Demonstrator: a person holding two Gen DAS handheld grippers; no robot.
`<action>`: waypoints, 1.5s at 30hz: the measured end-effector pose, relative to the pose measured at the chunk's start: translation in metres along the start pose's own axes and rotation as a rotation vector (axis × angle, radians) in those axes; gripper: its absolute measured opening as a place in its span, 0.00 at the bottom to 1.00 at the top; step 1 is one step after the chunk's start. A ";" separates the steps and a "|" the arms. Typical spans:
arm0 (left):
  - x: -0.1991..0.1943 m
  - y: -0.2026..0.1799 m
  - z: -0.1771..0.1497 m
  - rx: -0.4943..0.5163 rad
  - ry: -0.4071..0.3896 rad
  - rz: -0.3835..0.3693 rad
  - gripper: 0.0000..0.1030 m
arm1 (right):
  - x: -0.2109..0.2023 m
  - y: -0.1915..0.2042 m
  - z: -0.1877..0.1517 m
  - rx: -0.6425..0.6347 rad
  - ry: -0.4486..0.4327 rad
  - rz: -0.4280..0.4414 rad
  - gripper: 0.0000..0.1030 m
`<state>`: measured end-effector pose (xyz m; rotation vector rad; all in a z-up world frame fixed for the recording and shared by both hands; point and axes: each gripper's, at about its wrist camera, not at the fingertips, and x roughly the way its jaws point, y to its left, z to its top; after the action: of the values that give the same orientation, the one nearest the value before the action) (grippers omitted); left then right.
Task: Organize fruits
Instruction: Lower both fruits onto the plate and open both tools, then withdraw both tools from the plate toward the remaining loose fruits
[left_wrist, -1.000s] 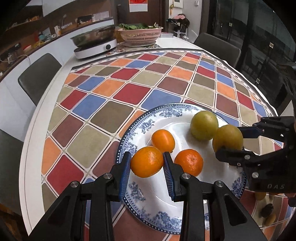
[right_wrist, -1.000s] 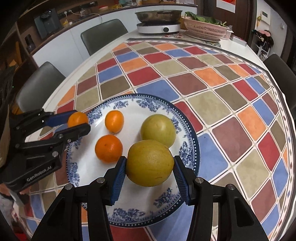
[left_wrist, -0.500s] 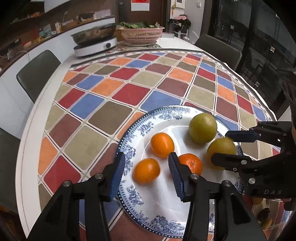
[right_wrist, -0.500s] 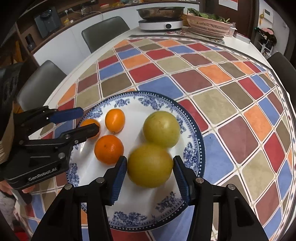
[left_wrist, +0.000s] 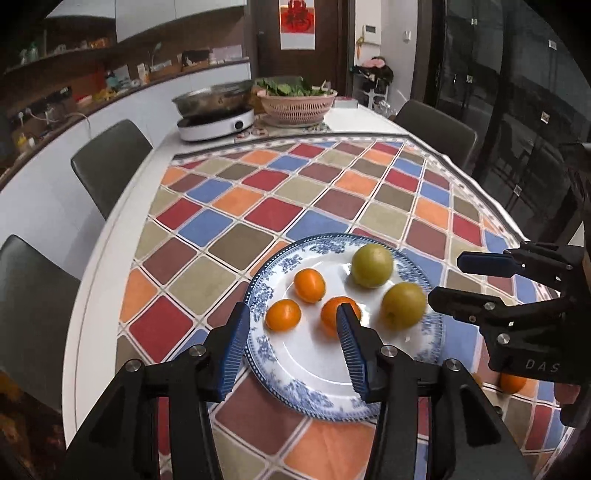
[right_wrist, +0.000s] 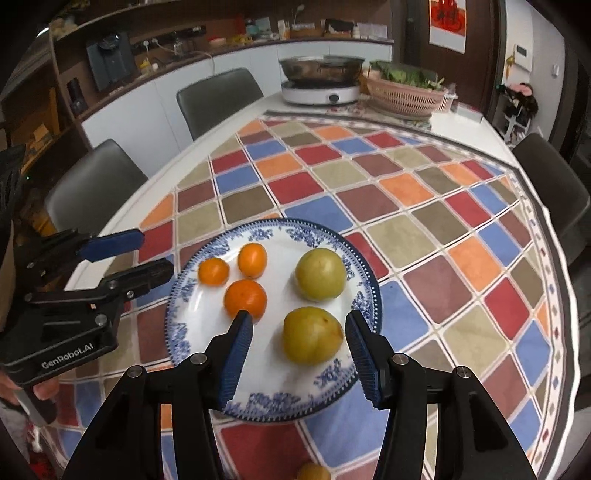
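A blue-and-white plate (left_wrist: 306, 384) (right_wrist: 295, 402) holds three oranges and two yellow-green fruits. The small orange (left_wrist: 283, 314) (right_wrist: 213, 270) lies at the plate's left, free of my left gripper (left_wrist: 291, 349), which is open and raised over the plate's near rim. The near yellow-green fruit (right_wrist: 313, 335) (left_wrist: 403, 305) rests on the plate in front of my right gripper (right_wrist: 298, 353), which is open and pulled back. The other yellow-green fruit (right_wrist: 320, 274) and two oranges (right_wrist: 252, 260) (right_wrist: 245, 298) lie behind.
The plate sits on a checkered cloth (right_wrist: 406, 206) on a white table. An orange (left_wrist: 511, 382) and another fruit (right_wrist: 314, 472) lie on the cloth near the front edge. A cooker with pan (left_wrist: 216, 118) and a basket of greens (left_wrist: 297, 101) stand at the far end. Chairs surround the table.
Both grippers opened, let their fruit go onto the plate, and drew back and up. The small orange and the yellow-green fruit now rest on the plate.
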<state>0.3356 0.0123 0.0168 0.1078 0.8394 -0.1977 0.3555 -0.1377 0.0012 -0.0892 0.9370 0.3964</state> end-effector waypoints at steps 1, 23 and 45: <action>-0.005 -0.002 -0.001 -0.002 -0.006 0.000 0.49 | -0.007 0.001 -0.002 0.000 -0.012 -0.001 0.52; -0.117 -0.068 -0.044 0.055 -0.190 0.008 0.68 | -0.126 0.000 -0.067 0.009 -0.182 -0.105 0.66; -0.092 -0.122 -0.099 0.083 -0.042 -0.055 0.69 | -0.132 -0.031 -0.145 0.078 -0.111 -0.156 0.66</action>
<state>0.1775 -0.0774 0.0173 0.1582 0.7931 -0.2859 0.1867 -0.2408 0.0174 -0.0677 0.8292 0.2183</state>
